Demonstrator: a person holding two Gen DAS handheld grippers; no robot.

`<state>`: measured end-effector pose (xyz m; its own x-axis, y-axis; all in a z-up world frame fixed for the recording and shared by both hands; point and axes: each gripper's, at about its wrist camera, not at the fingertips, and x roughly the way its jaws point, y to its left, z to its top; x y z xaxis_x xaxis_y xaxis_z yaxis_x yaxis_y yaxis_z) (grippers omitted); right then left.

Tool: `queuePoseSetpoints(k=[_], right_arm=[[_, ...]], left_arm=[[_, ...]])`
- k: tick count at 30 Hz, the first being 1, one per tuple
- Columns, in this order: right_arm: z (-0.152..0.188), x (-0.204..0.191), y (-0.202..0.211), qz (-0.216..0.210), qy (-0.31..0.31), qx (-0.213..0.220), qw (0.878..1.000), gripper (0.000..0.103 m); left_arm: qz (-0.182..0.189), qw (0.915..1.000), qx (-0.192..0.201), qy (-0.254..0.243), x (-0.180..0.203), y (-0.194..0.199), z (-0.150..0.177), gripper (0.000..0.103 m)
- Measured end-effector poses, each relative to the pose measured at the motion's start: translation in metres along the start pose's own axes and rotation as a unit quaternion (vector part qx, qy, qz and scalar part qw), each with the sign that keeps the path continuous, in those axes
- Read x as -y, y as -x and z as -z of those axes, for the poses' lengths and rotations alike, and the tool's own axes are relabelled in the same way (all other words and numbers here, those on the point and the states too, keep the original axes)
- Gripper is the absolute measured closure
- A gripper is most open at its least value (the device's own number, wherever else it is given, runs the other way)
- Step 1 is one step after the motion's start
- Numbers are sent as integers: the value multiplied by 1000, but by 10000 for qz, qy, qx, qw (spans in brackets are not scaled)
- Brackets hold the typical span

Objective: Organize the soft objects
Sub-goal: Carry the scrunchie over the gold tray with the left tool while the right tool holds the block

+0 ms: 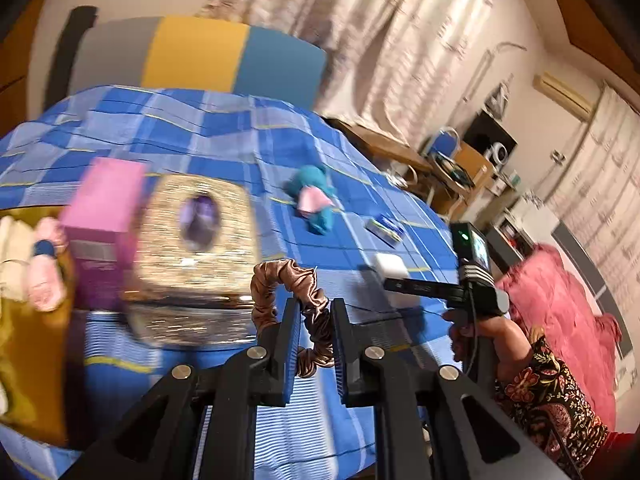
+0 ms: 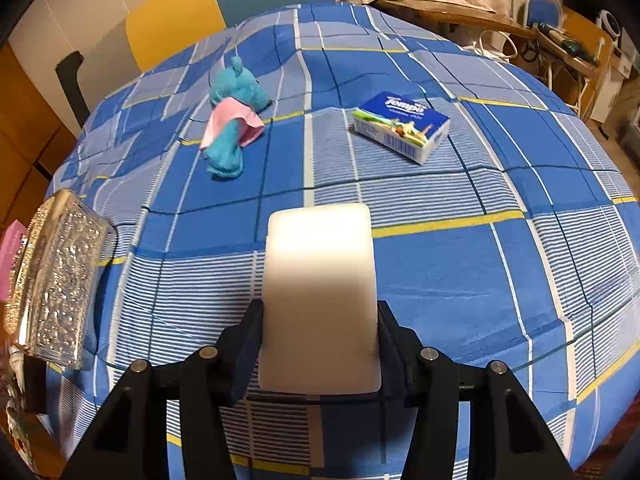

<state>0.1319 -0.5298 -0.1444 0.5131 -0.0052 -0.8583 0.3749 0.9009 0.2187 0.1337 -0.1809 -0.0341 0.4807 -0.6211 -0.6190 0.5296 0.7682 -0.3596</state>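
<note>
Scrunchie (image 1: 294,308): a bronze satin loop was pinched at its lower right arc, held above the bed (image 1: 224,128); most of the loop rose up and left of the fingertips.
Left gripper (image 1: 314,316): its fingers were closed tightly on the scrunchie.
Deciding relation: the glittery box (image 1: 192,248) with its oval opening was seen just left of and beyond the held loop, at centre left of the frame; judged the likely receptacle.
Sponge (image 2: 320,300): a white block was held lengthwise, its long axis running away from the camera.
Right gripper (image 2: 320,344): its fingers were clamped on the sponge's sides.
Farther off: a teal toy (image 2: 232,120) and a tissue pack (image 2: 402,126) lay on the bed, well apart.
</note>
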Motion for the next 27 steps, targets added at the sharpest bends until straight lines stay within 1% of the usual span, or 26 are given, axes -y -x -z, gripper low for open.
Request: queuePoseSetpoints(k=[2,5,8,13,17,21,24,27], right_arm=[[1,0,2,-94,-57,28,9999,48],[3,-4,4,-108,-28,85,9999,48],[4,-9,5,-74,69,169,9998,48],[7,-14,9,-106,130,304,9994,48],[8,-16,17,-206,179,533,9982,48],[8,-21,27,-221,266,787,9963,48],[10,-22,29,-232,180,784,9965,48],[12,-20,29,-268,53,764,9967,48]], left_arm=[[-174,9998,115,61,-14,14,0,89],[-431,9984,266,231,-43,33,-1,89],[-760,9951,390,501,-77,49,-1,89],[-1273,9872,450,845,-126,61,3,89],[-1566,9805,411,1113,-160,65,10,89],[-1983,9731,271,1141,-188,58,14,89],[-2270,9679,89,1078,-209,50,16,89],[-2541,9607,-201,1096,-230,37,19,88]])
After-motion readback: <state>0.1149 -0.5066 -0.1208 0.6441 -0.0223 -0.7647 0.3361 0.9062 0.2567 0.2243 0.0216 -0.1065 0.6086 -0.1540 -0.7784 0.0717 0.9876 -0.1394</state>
